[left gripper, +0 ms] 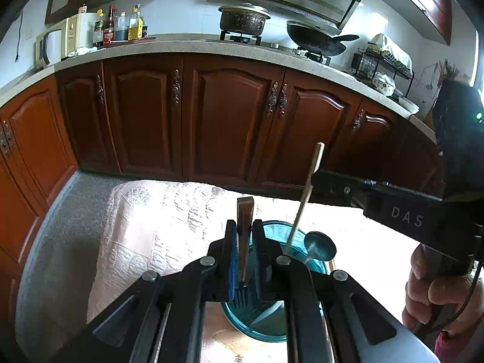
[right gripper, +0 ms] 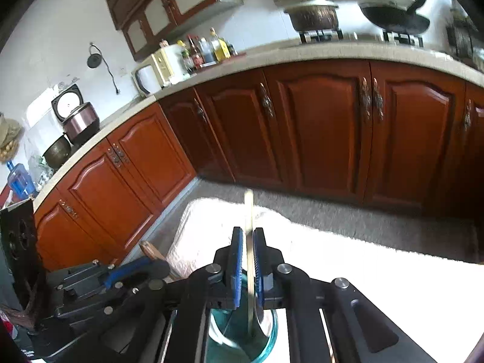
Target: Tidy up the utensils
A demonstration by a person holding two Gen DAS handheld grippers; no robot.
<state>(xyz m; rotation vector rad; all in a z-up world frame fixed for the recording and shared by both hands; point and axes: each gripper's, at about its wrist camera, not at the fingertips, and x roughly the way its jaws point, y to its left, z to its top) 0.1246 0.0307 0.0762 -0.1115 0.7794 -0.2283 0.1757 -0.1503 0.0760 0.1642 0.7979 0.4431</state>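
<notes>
My left gripper (left gripper: 244, 242) is shut on a fork (left gripper: 244, 220). Its brown wooden handle points up and its tines hang down just over a teal see-through cup (left gripper: 263, 320). A metal spoon (left gripper: 320, 244) rests in the cup, its bowl above the rim. My right gripper (left gripper: 313, 178) reaches in from the right around a pale chopstick (left gripper: 305, 190) whose lower end sits in the cup. In the right wrist view the chopstick (right gripper: 250, 260) stands between the blue pads (right gripper: 237, 260) with a thin gap beside it, above the cup (right gripper: 270, 338). The left gripper (right gripper: 136, 269) shows at lower left.
The cup stands on a table with a white lace cloth (left gripper: 157, 211), bright in sunlight. Brown cabinets (left gripper: 230, 121) run behind, under a counter with a pot (left gripper: 243, 19), a wok (left gripper: 314, 37), bottles and a microwave (left gripper: 57, 44). A hand (left gripper: 438, 296) grips the right tool.
</notes>
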